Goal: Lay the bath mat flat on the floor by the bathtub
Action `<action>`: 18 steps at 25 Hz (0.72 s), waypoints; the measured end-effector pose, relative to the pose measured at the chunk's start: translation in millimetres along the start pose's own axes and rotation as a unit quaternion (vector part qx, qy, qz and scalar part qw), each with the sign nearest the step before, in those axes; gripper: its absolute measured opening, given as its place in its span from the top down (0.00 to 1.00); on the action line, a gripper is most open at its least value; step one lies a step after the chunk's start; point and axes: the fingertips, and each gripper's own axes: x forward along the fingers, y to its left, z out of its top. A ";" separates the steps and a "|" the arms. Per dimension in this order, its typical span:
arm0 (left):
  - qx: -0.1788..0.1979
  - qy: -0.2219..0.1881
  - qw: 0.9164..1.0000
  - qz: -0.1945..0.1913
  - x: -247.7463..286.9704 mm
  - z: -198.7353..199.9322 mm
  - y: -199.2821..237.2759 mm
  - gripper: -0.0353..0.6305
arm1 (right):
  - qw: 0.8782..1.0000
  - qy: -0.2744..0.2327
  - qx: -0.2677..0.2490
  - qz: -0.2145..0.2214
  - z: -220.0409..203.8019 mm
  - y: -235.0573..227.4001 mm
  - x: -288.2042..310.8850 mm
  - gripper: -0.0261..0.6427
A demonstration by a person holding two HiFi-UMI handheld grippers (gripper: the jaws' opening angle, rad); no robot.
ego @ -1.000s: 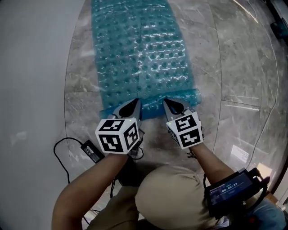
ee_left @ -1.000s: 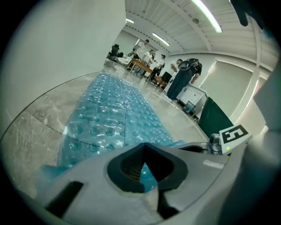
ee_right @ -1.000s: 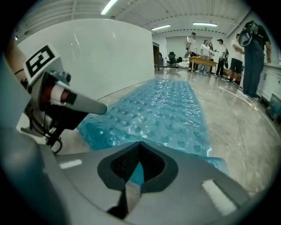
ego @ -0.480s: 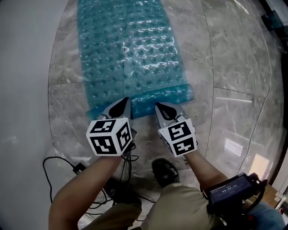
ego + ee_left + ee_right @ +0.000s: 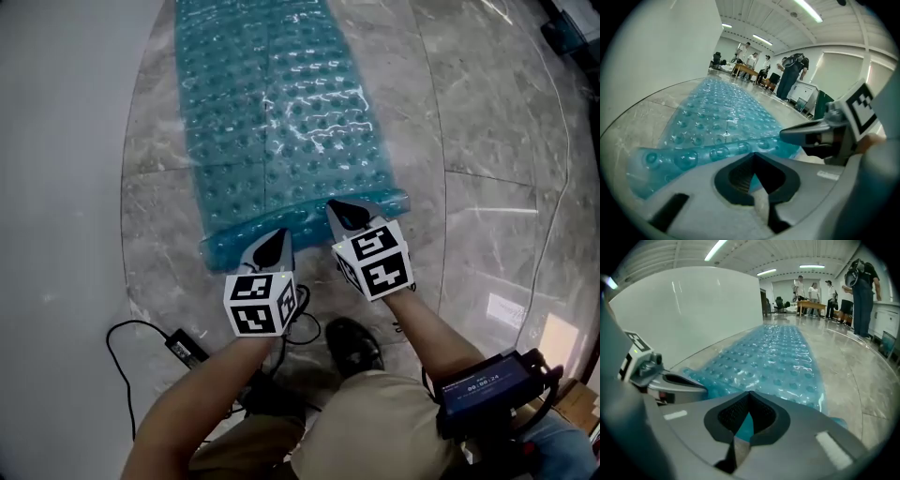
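Both our left gripper (image 5: pixel 278 236) and right gripper (image 5: pixel 337 208) clamp fingers (image 5: pixel 265 249) on the bath mat (image 5: pixel 281 122), at its curled edge, to pull it flat.

Bumpy blue bath mat (image 5: pixel 281 122), mostly flat

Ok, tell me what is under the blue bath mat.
Grey marble floor shows faintly through the translucent bath mat. Under its curled near edge, pinched by the left gripper and the right gripper, nothing can be made out.
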 end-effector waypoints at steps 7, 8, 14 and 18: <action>-0.031 -0.017 0.999 -0.014 -30.7 26.9 -14.1 0.94 | 0.999 0.017 -0.028 0.003 -40.5 26.2 -32.1 0.95; -0.041 -0.002 0.999 -0.008 -27.4 21.1 -11.3 0.94 | 0.999 0.020 -0.030 0.004 -45.5 29.1 -35.5 0.95; -0.020 0.058 0.998 -0.008 -18.9 -30.4 -16.8 0.94 | 0.999 0.008 -0.016 0.032 -32.9 31.0 -52.1 0.95; -0.039 0.088 0.995 -0.019 -25.2 -60.5 -27.4 0.94 | 1.000 0.008 -0.005 0.006 -25.4 15.3 -45.2 0.95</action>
